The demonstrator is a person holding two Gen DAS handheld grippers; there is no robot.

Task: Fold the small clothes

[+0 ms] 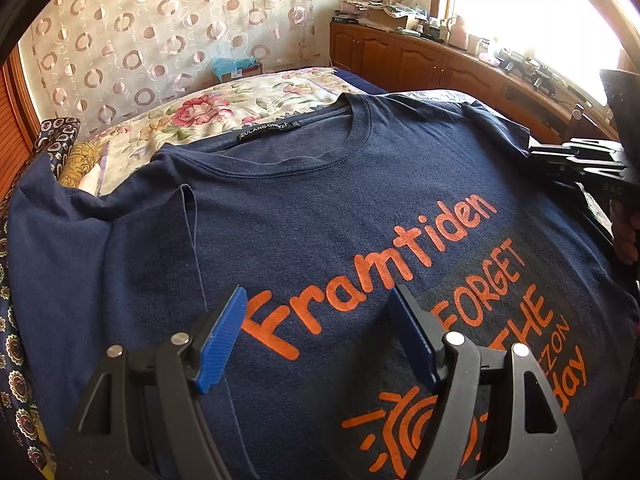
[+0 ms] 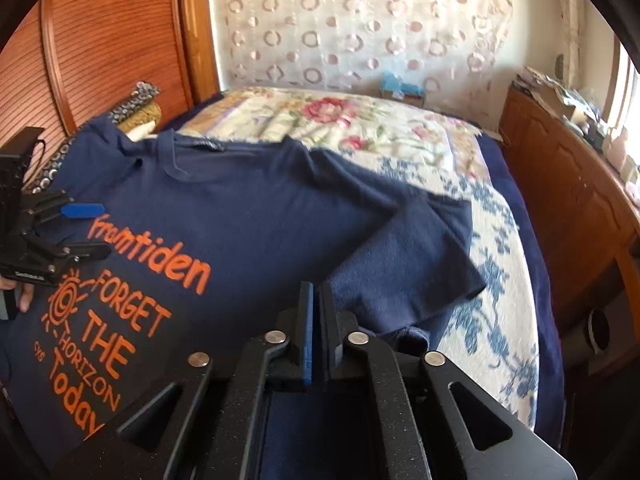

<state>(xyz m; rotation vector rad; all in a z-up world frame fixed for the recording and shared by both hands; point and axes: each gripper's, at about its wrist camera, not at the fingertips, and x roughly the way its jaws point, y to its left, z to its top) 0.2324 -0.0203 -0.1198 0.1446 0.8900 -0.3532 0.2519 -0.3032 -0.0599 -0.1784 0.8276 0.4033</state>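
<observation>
T-shirt: a navy T-shirt (image 1: 320,208) lay front-up on the bed (image 2: 492,208), its round collar (image 1: 304,136) toward the far curtain and a black neck label inside it.
Print: orange lettering (image 1: 384,264) read "Framtiden", with "FORGET THE HORIZON Today" and a sun drawing beneath it.
Right sleeve: in the right wrist view one sleeve (image 2: 416,256) was spread out flat over the blue-flowered cover, just beyond the right gripper's tips.
Left sleeve: in the left wrist view the other sleeve (image 1: 52,240) draped toward the bed's left edge, with a raised crease beside it.
Left gripper: the left gripper (image 1: 320,328) hung over the chest of the shirt with its blue pads (image 1: 224,340) spread well apart; nothing sat between them, and the word "Framtiden" showed through the gap.
Right gripper: the right gripper (image 2: 316,320) had its jaws drawn almost together, only a thin slit left; no cloth was visibly pinched between them.
Person: fingers (image 2: 24,296) gripped the left gripper's handle at the frame edge.
Bedding: a cream floral blanket (image 2: 320,120) covered the far part of the bed, and patterned pillows (image 1: 56,136) lay at the left.
Surroundings: a circle-patterned curtain (image 1: 140,32) hung behind, and a wooden cabinet (image 1: 420,60) cluttered with items ran under the bright window.
</observation>
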